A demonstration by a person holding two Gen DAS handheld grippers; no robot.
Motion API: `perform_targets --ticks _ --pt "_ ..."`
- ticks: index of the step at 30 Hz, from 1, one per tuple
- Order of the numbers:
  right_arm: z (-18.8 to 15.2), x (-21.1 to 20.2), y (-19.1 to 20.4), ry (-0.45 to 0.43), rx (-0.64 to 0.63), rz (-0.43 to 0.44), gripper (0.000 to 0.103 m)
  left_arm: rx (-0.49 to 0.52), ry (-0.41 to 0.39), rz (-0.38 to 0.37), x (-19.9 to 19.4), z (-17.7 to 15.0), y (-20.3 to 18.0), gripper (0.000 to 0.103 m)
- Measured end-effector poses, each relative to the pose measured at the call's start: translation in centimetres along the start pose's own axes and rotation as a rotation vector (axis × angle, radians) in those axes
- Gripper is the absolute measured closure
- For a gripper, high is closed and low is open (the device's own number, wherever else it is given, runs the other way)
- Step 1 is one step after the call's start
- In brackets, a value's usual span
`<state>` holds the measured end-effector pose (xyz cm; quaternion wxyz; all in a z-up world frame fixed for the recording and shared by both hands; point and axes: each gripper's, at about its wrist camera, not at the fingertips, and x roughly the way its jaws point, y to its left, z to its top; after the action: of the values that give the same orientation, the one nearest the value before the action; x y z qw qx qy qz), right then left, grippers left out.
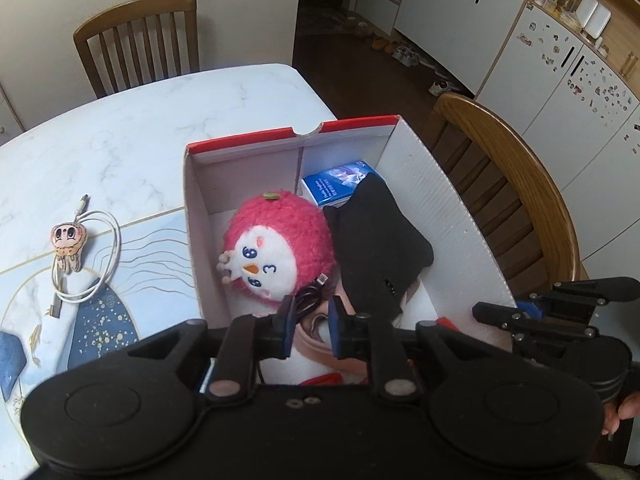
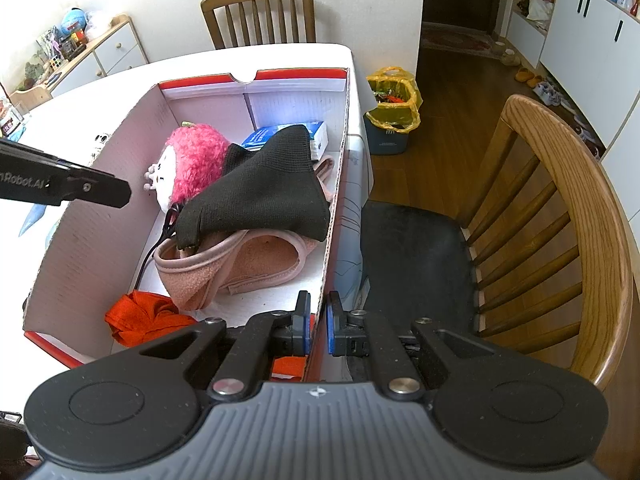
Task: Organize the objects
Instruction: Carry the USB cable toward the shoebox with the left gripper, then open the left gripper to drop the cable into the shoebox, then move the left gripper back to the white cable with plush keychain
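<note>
Cardboard box (image 2: 96, 216) half packed on the marble tabletop (image 1: 120, 128), right tool (image 2: 318, 326) clamped on its side wall.

That pinch probably steadies the box while the left tool (image 1: 312, 330), jaws slightly apart and empty, hangs over the black cloth (image 1: 376, 236), pink plush (image 1: 276, 240) and blue packet (image 1: 340, 186) already inside. Only the left view shows the white cable (image 1: 90, 256) lying out on the tabletop, not yet boxed; only the right shows the orange fabric (image 2: 144, 316).
</note>
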<state>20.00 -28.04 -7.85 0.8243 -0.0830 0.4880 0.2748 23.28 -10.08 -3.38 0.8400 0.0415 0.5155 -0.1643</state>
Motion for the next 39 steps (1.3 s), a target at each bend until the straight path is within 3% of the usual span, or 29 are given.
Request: perform_targets --ticks 12,26,33,37,39 --pt "0.0 0.1 0.0 0.002 0.006 0.000 0.095 -0.060 -0.060 0.045 -2.3 -1.9 2.1 0.070" --pt "0.1 0.0 0.2 0.008 -0.021 -0.012 0.095 -0.186 -0.129 0.151 -5.4 -5.2 9.3 0.032" --pt "0.3 0.0 0.3 0.016 -0.009 -0.016 0.095 -0.213 -0.149 0.183 -5.4 -4.9 13.6 0.017" --pt "0.3 0.1 0.4 0.020 0.004 -0.024 0.095 -0.213 -0.158 0.194 -4.7 -4.4 15.6 0.003" --pt "0.3 0.0 0.4 0.020 0.014 -0.028 0.095 -0.214 -0.155 0.210 -4.0 -4.0 16.6 0.002"
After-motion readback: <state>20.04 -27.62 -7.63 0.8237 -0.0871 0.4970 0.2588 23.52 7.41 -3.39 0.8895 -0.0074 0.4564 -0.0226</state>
